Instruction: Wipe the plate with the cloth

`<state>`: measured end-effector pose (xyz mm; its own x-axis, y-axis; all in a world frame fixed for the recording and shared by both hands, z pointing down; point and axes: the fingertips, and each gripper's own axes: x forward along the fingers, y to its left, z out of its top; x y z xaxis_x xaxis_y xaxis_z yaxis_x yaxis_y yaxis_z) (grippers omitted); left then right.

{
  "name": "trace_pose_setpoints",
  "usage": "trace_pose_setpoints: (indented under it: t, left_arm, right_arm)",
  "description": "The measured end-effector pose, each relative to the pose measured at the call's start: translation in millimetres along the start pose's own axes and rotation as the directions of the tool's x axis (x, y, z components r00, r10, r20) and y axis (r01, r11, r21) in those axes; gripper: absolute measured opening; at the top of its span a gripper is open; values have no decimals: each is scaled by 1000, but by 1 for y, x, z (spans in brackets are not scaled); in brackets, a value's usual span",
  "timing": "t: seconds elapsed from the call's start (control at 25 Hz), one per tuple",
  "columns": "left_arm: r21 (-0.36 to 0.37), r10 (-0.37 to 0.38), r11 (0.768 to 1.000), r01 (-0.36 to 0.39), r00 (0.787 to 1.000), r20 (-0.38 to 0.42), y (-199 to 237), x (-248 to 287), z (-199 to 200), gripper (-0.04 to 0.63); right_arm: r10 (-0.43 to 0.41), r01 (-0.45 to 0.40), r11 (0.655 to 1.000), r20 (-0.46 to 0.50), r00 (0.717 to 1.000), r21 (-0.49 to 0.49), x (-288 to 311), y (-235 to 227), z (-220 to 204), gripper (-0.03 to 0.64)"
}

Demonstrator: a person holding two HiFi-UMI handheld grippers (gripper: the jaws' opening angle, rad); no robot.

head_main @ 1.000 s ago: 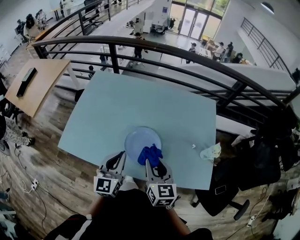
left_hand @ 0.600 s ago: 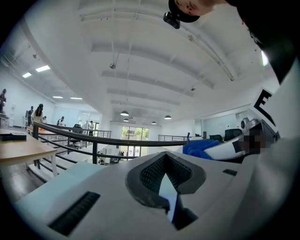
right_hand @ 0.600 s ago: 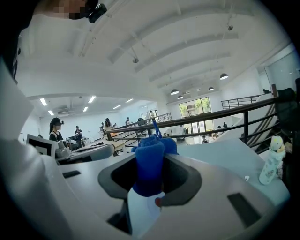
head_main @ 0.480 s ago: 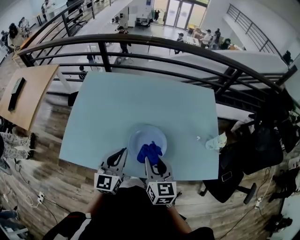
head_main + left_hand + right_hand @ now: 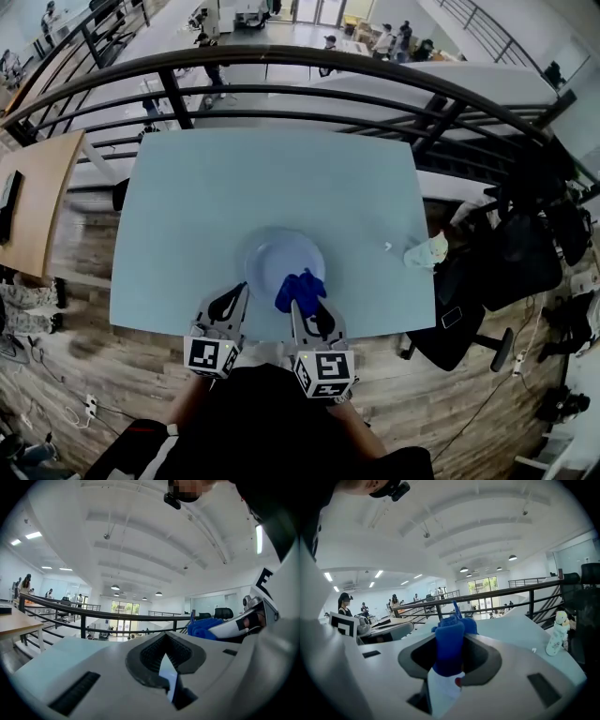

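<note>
Table (image 5: pixel 187 206) holds plate (image 5: pixel 270 258), cloth (image 5: pixel 300 289), and whitish object (image 5: pixel 427 251).

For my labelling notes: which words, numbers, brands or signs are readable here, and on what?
None is readable.
Cubes on the left gripper and right gripper: black square patterns only, no letters.
Pale object at the table's right edge: any print is too small.

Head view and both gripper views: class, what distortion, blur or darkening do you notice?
Head view: fisheye bends the railing into an arc; the floor at left is smeared. Left gripper view: dark rounded corners. Right gripper view: same dark corners.
</note>
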<state>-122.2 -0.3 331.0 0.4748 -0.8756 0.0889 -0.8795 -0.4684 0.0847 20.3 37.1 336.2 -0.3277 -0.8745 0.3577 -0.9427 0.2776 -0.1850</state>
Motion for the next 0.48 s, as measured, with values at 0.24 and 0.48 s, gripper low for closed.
trace_pose_setpoints:
  t: [0.24, 0.48]
  left_arm:
    - [2, 16, 1000, -16, 1000, -23, 7, 9, -9, 0]
    - [8, 40, 999, -39, 997, -63, 13, 19, -27, 0]
  right_arm:
    - [-19, 19, 1000, -28, 999, 13, 14, -14, -11, 120]
    - [0, 0, 1000, -50, 999, 7, 35, -23, -17, 120]
